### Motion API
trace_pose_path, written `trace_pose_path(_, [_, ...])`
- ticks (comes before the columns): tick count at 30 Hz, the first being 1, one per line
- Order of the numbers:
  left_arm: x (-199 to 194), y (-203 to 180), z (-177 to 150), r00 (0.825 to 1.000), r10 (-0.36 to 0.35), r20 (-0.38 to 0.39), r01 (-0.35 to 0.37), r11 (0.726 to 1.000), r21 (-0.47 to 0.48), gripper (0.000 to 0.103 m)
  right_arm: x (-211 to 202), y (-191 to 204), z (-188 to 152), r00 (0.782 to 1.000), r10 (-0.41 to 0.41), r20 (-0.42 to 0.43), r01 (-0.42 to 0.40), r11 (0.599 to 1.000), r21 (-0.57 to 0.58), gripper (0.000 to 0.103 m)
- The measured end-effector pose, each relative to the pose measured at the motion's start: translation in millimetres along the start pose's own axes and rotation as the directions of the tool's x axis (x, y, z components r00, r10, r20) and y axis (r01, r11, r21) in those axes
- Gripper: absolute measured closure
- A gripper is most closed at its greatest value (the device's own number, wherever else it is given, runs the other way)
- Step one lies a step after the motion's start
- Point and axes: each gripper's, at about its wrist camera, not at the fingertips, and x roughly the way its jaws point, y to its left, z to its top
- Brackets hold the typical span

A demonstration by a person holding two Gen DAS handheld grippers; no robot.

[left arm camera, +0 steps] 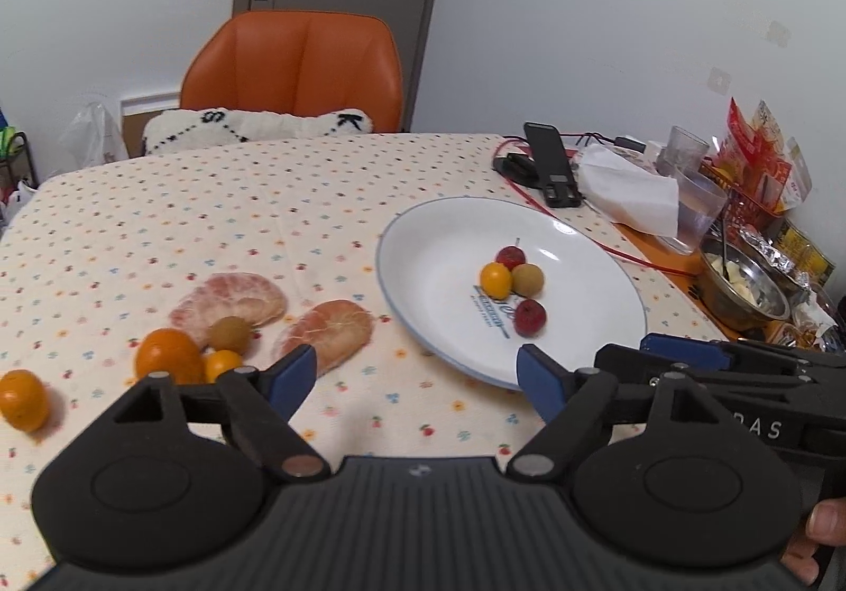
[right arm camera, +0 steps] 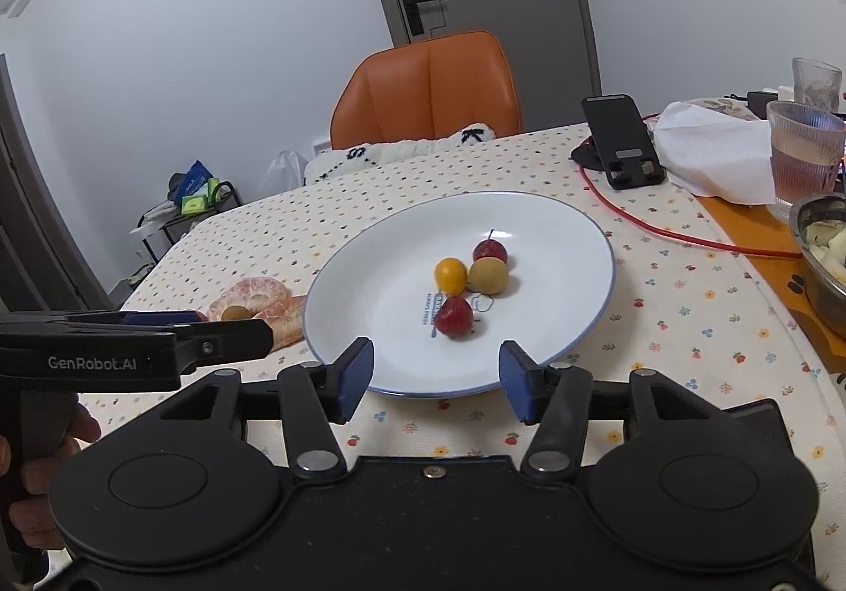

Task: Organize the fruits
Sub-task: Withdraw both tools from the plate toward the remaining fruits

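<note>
A white plate [left arm camera: 439, 252] [right arm camera: 560, 242] holds a yellow kumquat [left arm camera: 496, 279] [right arm camera: 450, 275], a brown longan [left arm camera: 527, 279] [right arm camera: 489, 275] and two red fruits [left arm camera: 530, 317] [right arm camera: 453, 316]. Left of the plate, two peeled pomelo pieces [left arm camera: 232, 303] lie on the tablecloth. Beside them are an orange [left arm camera: 168, 353], another longan [left arm camera: 230, 333] and two more kumquats [left arm camera: 24, 399]. My left gripper [left arm camera: 417, 382] hovers open and empty over the cloth between the pomelo and the plate's near rim. My right gripper [right arm camera: 436, 374] stands open and empty over the plate's near edge.
An orange chair [left arm camera: 296, 62] with a white cushion stands at the table's far side. At the back right are a phone on a stand [left arm camera: 552, 163], a red cable [right arm camera: 661, 231], tissue [left arm camera: 629, 189], glasses [right arm camera: 803, 152], a metal bowl [left arm camera: 745, 284] and snack packs.
</note>
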Motion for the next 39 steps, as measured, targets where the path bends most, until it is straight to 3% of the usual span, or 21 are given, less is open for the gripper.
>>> trace_pose_path(9, [-16, 23, -7, 0.999, 0.048, 0.009, -0.048, 0.998, -0.039, 0.018, 1, 18, 1, 1.000, 0.008, 0.009, -0.008, 1.000, -0.025, 0.028])
trace_pose_path(39, [-71, 121, -27, 0.975, 0.216, 0.045, -0.203, 0.958, -0.204, 0.018, 23, 102, 7, 0.991, 0.132, -0.022, -0.133, 0.982, -0.131, 0.028])
